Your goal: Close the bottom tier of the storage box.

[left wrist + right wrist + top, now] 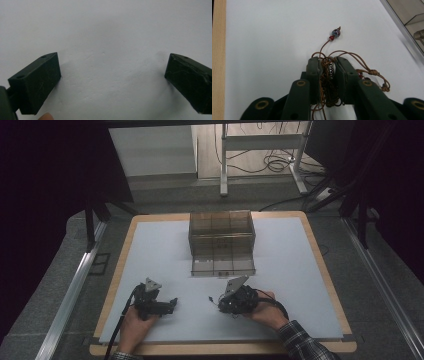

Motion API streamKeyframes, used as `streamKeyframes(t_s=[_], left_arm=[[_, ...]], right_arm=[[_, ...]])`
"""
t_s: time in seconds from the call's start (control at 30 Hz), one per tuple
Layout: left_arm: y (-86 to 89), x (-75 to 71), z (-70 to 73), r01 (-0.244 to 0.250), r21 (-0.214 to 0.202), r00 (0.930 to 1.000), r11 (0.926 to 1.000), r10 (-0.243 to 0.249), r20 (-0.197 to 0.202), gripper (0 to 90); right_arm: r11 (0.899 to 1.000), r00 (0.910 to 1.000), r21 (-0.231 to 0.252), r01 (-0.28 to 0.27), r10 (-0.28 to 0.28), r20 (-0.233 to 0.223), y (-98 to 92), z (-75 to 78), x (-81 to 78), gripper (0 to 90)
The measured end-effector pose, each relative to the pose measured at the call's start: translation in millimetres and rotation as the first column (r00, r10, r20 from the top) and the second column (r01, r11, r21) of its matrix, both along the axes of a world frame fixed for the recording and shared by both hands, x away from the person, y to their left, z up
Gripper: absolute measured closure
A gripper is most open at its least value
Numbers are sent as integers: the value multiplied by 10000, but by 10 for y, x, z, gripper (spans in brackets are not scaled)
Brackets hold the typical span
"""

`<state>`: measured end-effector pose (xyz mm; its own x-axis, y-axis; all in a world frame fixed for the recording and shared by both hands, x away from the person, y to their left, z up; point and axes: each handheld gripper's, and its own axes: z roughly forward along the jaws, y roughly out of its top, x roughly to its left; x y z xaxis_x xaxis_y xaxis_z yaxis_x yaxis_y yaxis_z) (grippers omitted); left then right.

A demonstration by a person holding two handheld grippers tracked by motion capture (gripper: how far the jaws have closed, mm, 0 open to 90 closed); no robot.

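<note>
A brown cord bracelet (329, 72) with a metal piece and a blue bead at its free end is bunched between the jaws of my right gripper (328, 60), which is shut on it. Loops of cord spill out on the right side of the jaws. In the high view the right gripper (216, 301) lies low on the white table surface (290, 270), front right of centre, with the cord showing at its tip. My left gripper (174, 303) rests at the front left, and in its own view the left gripper (112, 72) stands open over bare white surface.
A clear brown-tinted plastic box (222, 242) with several compartments stands at the middle back of the table, its drawer pulled toward me. A wooden rim (320, 260) borders the white surface. Desk legs and cables lie on the floor beyond.
</note>
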<state>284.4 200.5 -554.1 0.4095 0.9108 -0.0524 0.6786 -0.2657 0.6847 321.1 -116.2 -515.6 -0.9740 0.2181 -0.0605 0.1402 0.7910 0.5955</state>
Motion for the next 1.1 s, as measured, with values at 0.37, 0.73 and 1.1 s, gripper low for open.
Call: streamKeyframes(t_s=[0.37,0.73,1.1], left_arm=[[0,0,0,0,-2,10000,10000,0,-1,5],[1,0,0,0,-4,10000,10000,0,-3,5],[2,1,0,9,9,10000,10000,-9,9,5]], right_arm=[[9999,10000,134,51,-51,-42,-13,35,8,819],[9968,9995,736,319,-321,11,-78,154,30,819],[9902,9984,1281,557,-570,65,-155,268,52,819]])
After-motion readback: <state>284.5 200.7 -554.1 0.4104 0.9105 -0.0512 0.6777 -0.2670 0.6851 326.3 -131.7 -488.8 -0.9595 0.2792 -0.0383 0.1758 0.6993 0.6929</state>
